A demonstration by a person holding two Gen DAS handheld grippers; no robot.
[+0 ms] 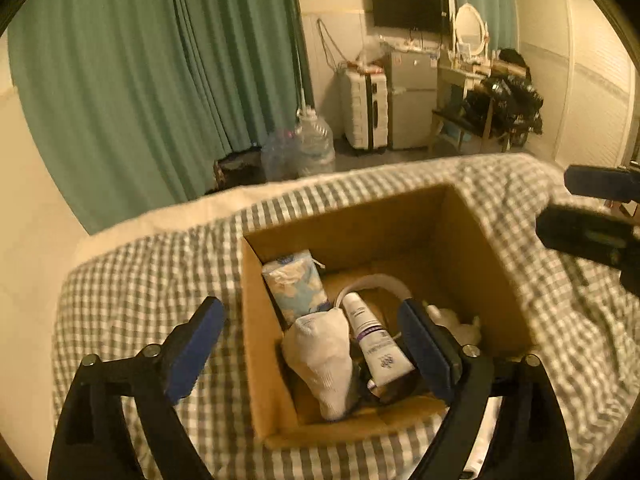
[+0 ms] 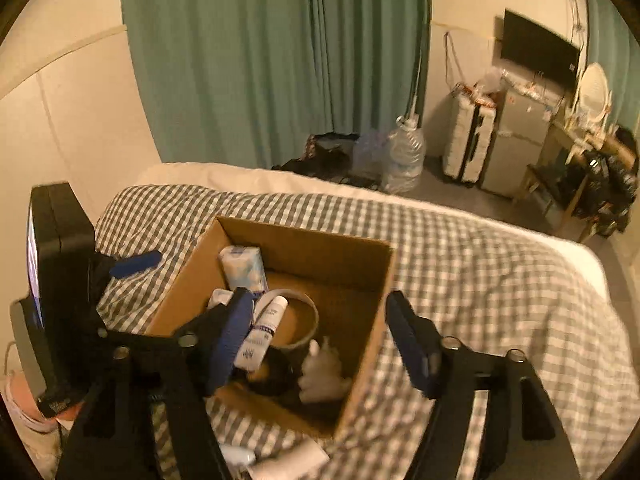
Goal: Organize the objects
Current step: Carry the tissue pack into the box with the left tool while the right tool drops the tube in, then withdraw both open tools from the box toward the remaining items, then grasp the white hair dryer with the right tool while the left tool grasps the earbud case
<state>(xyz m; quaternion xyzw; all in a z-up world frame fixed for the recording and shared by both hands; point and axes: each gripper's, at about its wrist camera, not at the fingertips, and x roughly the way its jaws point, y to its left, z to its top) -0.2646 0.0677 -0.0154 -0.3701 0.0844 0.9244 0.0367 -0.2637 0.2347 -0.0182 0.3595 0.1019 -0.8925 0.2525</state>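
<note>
Left wrist view: the left gripper [image 1: 310,344] hangs with jaws wide apart and empty over the box [image 1: 260,344], where a sock [image 1: 324,356], tube [image 1: 372,340] and tissue pack [image 1: 296,284] lie gathered, likely for tidying. Right wrist view: the right gripper [image 2: 320,340] also gapes empty above the box [image 2: 372,320], which sits on a checked bedspread [image 2: 480,280] before green curtains [image 2: 260,60].

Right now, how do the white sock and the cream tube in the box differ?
The white sock is soft, bunched knit fabric with no print; the cream tube is smooth, firm-looking plastic with purple print. The sock sits toward the box's left wall, the tube just right of it, propped on a slant. Both are white, inside the box, and gripped by neither gripper.
</note>
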